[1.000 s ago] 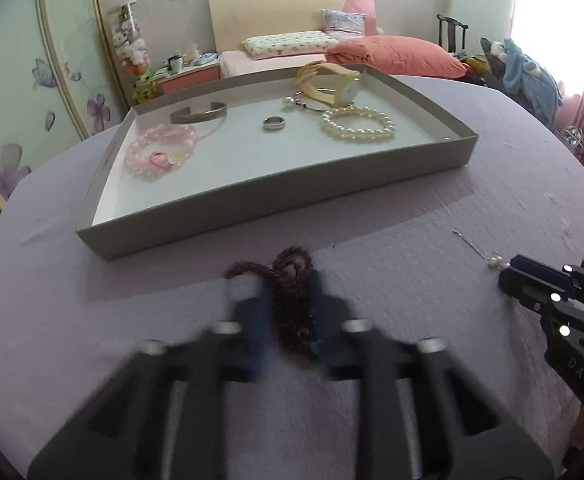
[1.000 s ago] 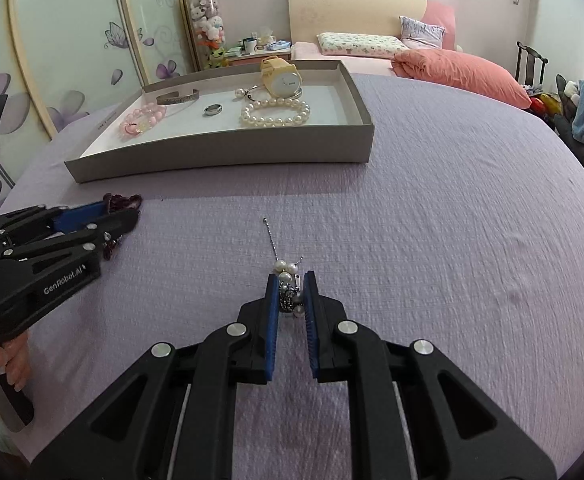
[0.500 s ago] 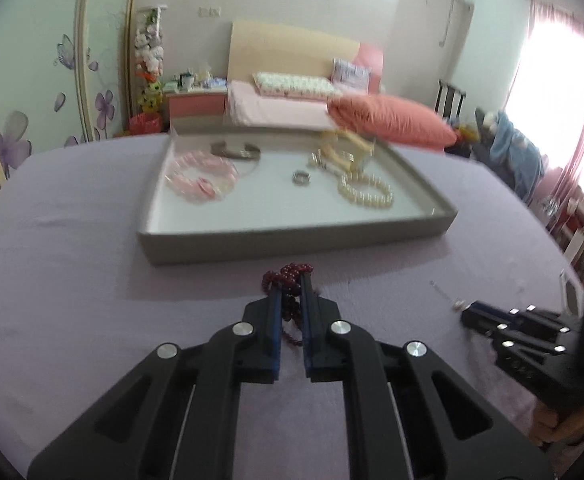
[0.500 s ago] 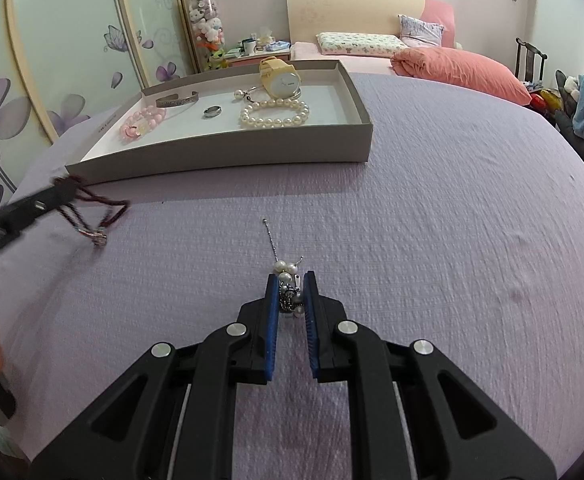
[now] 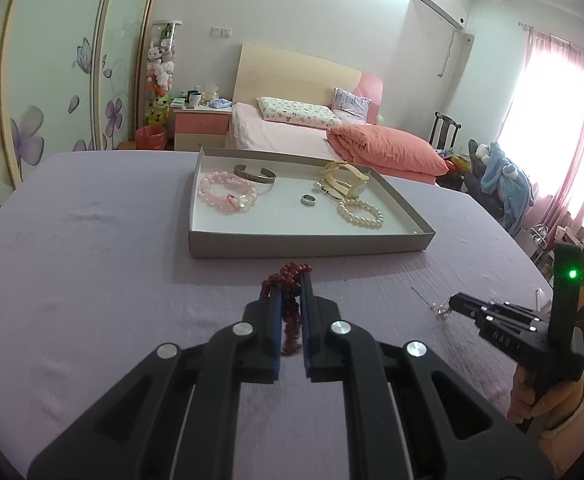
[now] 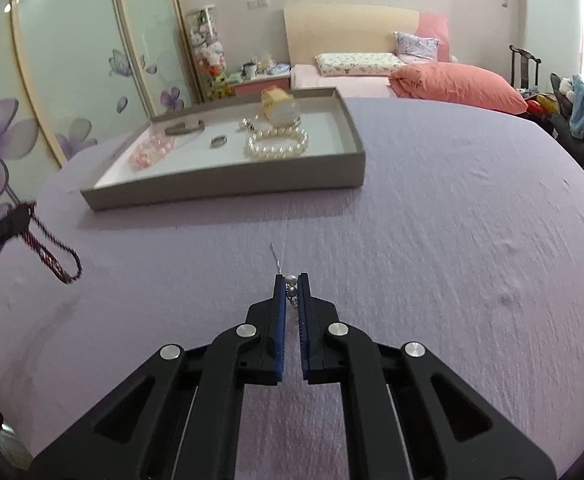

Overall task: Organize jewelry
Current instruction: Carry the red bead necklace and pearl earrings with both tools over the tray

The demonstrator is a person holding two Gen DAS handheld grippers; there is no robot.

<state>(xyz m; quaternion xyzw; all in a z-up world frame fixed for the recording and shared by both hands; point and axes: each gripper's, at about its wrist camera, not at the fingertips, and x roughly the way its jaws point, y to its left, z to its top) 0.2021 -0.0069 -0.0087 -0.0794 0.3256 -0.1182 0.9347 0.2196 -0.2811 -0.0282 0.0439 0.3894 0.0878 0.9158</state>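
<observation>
A: The left claw (image 5: 291,312) is clenching the dark red bead strand (image 5: 288,280), dangling clear of the lilac-covered counter (image 5: 92,280).

B: And the right claw (image 6: 291,292) is pinching the pearl pin (image 6: 291,285) down on the cloth. Next, probably, both are heading into the grey tray (image 5: 308,244), bedroom behind.
</observation>
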